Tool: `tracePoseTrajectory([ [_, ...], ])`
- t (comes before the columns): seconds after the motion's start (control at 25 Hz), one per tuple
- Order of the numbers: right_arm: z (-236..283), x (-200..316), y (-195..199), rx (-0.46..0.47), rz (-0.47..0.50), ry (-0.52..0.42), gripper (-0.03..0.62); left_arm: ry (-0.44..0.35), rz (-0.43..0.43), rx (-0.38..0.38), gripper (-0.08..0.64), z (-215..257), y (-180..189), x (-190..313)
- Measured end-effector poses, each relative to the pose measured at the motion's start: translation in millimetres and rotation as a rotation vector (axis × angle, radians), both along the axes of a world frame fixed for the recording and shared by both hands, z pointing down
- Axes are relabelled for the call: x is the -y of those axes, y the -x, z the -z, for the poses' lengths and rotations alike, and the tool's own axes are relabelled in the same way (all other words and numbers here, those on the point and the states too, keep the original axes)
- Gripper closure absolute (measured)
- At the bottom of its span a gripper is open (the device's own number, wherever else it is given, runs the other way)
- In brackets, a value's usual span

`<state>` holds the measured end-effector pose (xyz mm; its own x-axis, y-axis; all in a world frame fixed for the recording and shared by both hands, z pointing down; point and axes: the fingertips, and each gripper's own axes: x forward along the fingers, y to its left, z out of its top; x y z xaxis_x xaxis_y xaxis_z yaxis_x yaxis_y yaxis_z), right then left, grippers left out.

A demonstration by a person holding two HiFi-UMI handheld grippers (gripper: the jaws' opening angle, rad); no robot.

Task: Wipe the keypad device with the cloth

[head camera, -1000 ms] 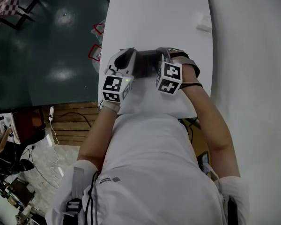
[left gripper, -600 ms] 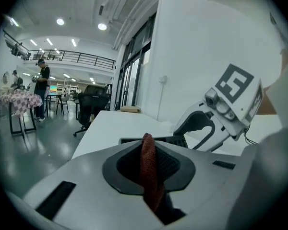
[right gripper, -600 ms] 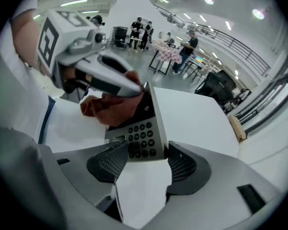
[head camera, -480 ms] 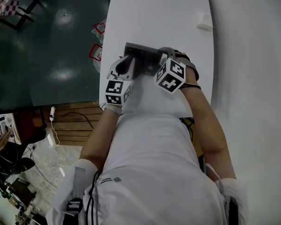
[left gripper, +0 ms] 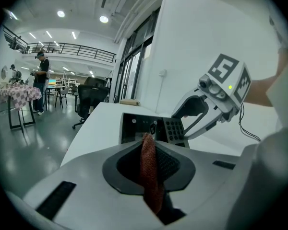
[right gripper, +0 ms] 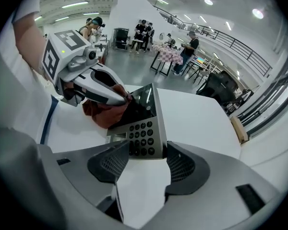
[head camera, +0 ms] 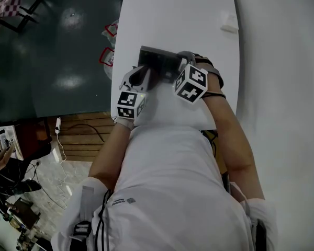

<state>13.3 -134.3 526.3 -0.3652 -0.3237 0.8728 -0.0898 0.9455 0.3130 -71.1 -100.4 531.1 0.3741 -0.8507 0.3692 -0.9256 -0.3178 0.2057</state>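
Observation:
The dark keypad device [head camera: 158,61] lies tilted on the white table [head camera: 167,14], just ahead of both grippers. In the right gripper view my right gripper [right gripper: 144,152] is shut on the keypad device [right gripper: 143,128] at its near end, just below the number keys. My left gripper [left gripper: 146,145] is shut on a rust-red cloth [left gripper: 150,176] that hangs between its jaws. From the right gripper view, the left gripper [right gripper: 93,87] presses the cloth [right gripper: 103,111] against the left side of the device's dark screen. In the head view the left gripper [head camera: 138,77] and the right gripper [head camera: 184,64] flank the device.
A small white block [head camera: 227,24] lies on the table's far right, next to a white wall [head camera: 282,61]. Red-and-white packets [head camera: 109,46] sit at the table's left edge above the dark floor. A wooden block [right gripper: 237,128] lies further along the table. People and chairs stand far behind.
The keypad device has turned from lying across between the grippers to pointing up and left. The left gripper with the cloth has slid slightly down and left along it.

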Motion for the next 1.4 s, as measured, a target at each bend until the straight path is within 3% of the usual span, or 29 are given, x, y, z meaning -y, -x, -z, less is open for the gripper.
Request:
tracePoseTrajectory([
  [0.32, 2.0, -1.4, -0.7, -0.019, -0.004, -0.008, 0.341, 0.094, -0.032, 0.047, 0.525, -16.8, -1.7, -15.4],
  [0.56, -0.4, -2.5, -0.3, -0.036, -0.007, -0.014, 0.341, 0.218, -0.089, 0.087, 0.525, -35.2, 0.6, -31.6],
  [0.76, 1.7, -5.1, 0.1, -0.036, -0.009, -0.022, 0.341, 0.258, -0.071, 0.044, 0.525, -36.4, 9.9, -41.8],
  [0.88, 0.8, -4.8, 0.3, -0.037, -0.005, -0.022, 0.341, 0.227, -0.063, -0.012, 0.525, -20.6, 14.4, -38.6],
  [1.0, -0.9, -4.0, -0.1, -0.040, 0.000, -0.024, 0.341, 0.133, -0.070, -0.046, 0.525, 8.0, 18.1, -23.4],
  [1.2, -2.0, -4.2, -0.3, -0.042, -0.003, -0.024, 0.341, -0.008, -0.059, -0.031, 0.525, 52.1, 29.1, 15.1],
  [1.4, -3.4, -3.7, -0.3, -0.036, -0.001, -0.023, 0.341, -0.046, -0.065, 0.002, 0.525, 60.8, 28.7, 40.0],
])
